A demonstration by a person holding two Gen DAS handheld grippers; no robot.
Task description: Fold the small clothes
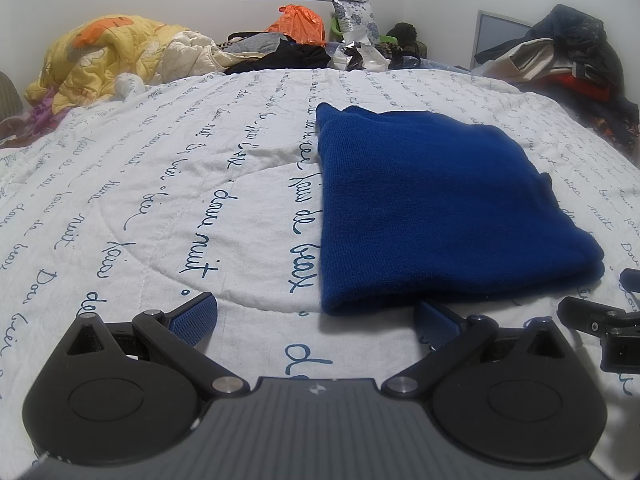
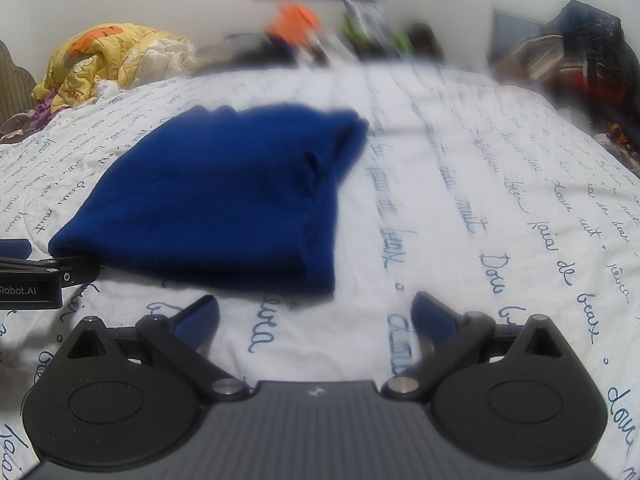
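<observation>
A dark blue knit garment (image 1: 432,208) lies folded into a rough rectangle on the white bedspread (image 1: 200,184) with blue script. My left gripper (image 1: 316,316) stands open just short of the garment's near edge, with nothing between its blue pads; its right pad sits at the garment's hem. In the right wrist view the same garment (image 2: 224,200) lies ahead and to the left, blurred by motion. My right gripper (image 2: 316,316) is open and empty, near the garment's near right corner. Each gripper shows at the edge of the other's view: the right gripper (image 1: 608,320), the left gripper (image 2: 28,272).
A crumpled yellow quilt (image 1: 104,56) sits at the far left of the bed. Dark clothes, an orange bag (image 1: 300,20) and other items line the far edge by the wall. A pile of clothes (image 1: 568,60) rises at the far right.
</observation>
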